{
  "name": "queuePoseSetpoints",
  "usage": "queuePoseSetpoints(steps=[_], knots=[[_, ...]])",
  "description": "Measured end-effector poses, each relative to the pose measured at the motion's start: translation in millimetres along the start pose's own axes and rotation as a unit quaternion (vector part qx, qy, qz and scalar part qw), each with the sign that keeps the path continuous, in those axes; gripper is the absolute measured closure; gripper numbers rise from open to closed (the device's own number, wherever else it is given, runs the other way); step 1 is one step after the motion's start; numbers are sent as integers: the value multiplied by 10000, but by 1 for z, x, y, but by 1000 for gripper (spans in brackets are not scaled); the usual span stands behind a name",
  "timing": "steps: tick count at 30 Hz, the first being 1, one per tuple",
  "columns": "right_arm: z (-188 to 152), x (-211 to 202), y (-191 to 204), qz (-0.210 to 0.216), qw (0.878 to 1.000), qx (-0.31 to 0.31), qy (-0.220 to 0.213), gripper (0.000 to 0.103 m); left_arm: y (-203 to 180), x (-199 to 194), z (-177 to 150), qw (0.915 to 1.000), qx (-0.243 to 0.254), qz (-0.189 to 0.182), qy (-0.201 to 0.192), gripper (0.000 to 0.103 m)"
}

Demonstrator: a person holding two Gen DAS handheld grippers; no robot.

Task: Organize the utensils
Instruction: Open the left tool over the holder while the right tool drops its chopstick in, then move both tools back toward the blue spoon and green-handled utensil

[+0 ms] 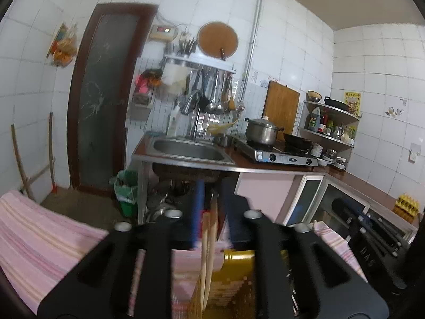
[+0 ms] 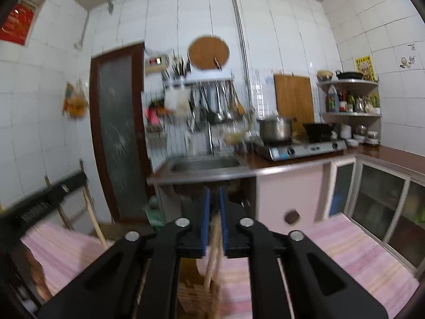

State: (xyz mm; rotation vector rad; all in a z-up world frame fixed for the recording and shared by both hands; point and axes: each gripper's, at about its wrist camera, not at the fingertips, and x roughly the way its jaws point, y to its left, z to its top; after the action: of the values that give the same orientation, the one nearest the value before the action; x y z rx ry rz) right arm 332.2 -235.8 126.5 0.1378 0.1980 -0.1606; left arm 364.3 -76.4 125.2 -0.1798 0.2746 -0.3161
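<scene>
In the left wrist view, a pair of wooden chopsticks point(image 1: 208, 239) runs up between the blue pads of my left gripper point(image 1: 212, 183). The jaws stand slightly apart, with a dark gap beside the sticks. The sticks' lower ends reach a golden slatted holder point(image 1: 239, 260) on the pink striped cloth point(image 1: 39, 239). In the right wrist view, another pair of chopsticks point(image 2: 213, 239) stands between the blue pads of my right gripper point(image 2: 214, 191). The pads are narrowly parted. Below them is a wooden slatted holder point(image 2: 196, 295), blurred.
The pink cloth point(image 2: 345, 252) covers the table under both grippers. Ahead stands a counter with a steel sink point(image 1: 188, 150), a gas stove point(image 1: 279, 154) carrying a pot, and a corner shelf point(image 1: 332, 111). Glass-door cabinets point(image 2: 382, 199) run along the right.
</scene>
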Motion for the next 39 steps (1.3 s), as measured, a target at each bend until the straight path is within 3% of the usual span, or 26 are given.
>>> queuePoseSetpoints(steps=[1,2,3,5,7,9,14,19,29,39], knots=[[1,-5,-4,-70,9999,23,135,52,2,-8,0,10000,-47,16,19,53],[1,-11,-8,-120,9997,62,207,32,3,-18,2,9999,-94,35,24,46],[1,-21,-12,-169,9995,71,267,32,5,-31,5,9999,-97,21,86,37],[0,-37,-15,-312,9986,-35,416,32,3,-50,7,9998,-1,6,190,29],[-5,-60,-21,-374,9977,-81,561,31,2,-76,6,9994,222,91,231,12],[-13,-80,-25,-411,9968,-87,679,23,5,-104,-1,9989,343,217,213,5],[-47,-108,-26,-365,9921,-226,1179,21,17,-144,-27,9959,536,335,648,5],[-98,-133,-20,-231,9854,-260,1665,21,40,-162,-72,9913,432,579,1096,5],[-163,-147,-6,115,9711,-325,2363,21,61,-158,-159,9736,306,950,2054,5],[-190,-144,15,527,9565,-683,2786,21,61,-138,-195,9588,450,1010,2615,5]])
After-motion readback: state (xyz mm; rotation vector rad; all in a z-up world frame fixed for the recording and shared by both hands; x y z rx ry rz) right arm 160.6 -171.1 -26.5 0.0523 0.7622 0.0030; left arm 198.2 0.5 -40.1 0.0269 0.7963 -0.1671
